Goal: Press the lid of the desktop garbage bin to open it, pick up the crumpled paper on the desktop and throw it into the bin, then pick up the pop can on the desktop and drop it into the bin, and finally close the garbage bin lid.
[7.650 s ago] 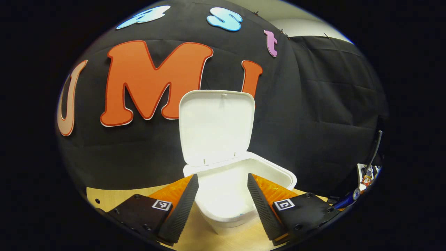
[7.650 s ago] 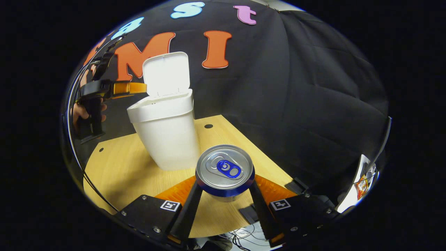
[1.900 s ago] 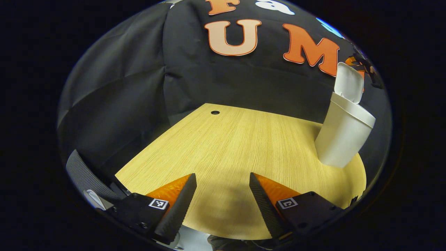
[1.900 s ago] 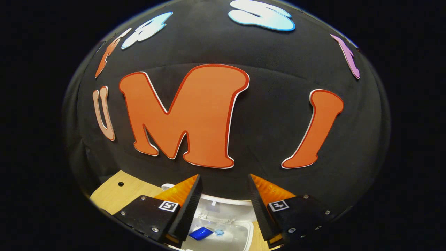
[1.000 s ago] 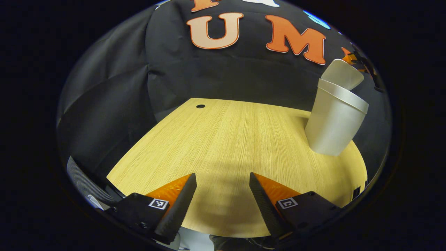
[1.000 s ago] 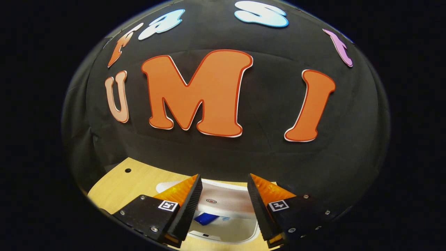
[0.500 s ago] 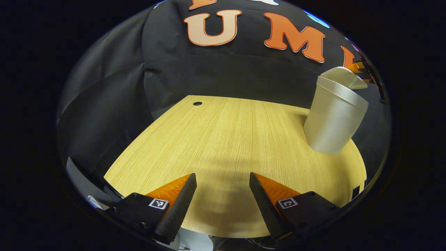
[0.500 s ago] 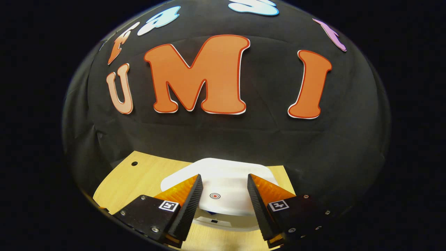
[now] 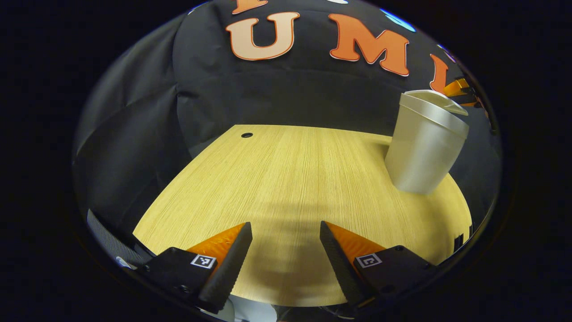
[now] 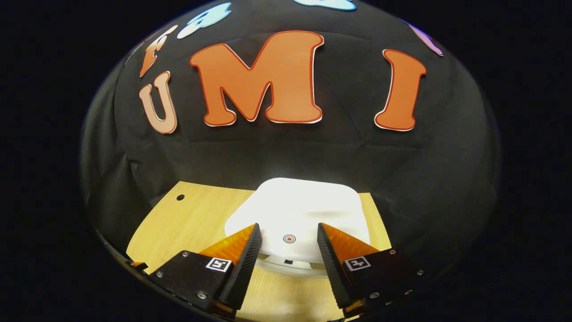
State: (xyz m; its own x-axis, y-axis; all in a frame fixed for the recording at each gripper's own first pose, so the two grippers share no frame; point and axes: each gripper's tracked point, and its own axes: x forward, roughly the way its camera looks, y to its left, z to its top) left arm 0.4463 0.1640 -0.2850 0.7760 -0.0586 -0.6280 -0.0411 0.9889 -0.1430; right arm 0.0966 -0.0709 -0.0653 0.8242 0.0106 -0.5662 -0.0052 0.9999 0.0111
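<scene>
The white desktop bin stands at the right of the wooden table. Its lid lies nearly flat on the rim, with a thin gap along the front edge. A small red ring mark sits near the lid's front. My right gripper hovers open just above that front edge, one finger on each side of the mark; part of it also peeks from behind the bin. My left gripper is open over bare table near the front edge, holding nothing. What is inside the bin is hidden.
A small round hole marks the table's far left corner, seen again as a hole left of the bin. Black cloth walls close the back and sides. A grey ribbed object lies beyond the table's near-left edge.
The lid has swung down from upright to almost flat, covering the blue can that showed inside. The right gripper followed it down. The left gripper only drifted slightly.
</scene>
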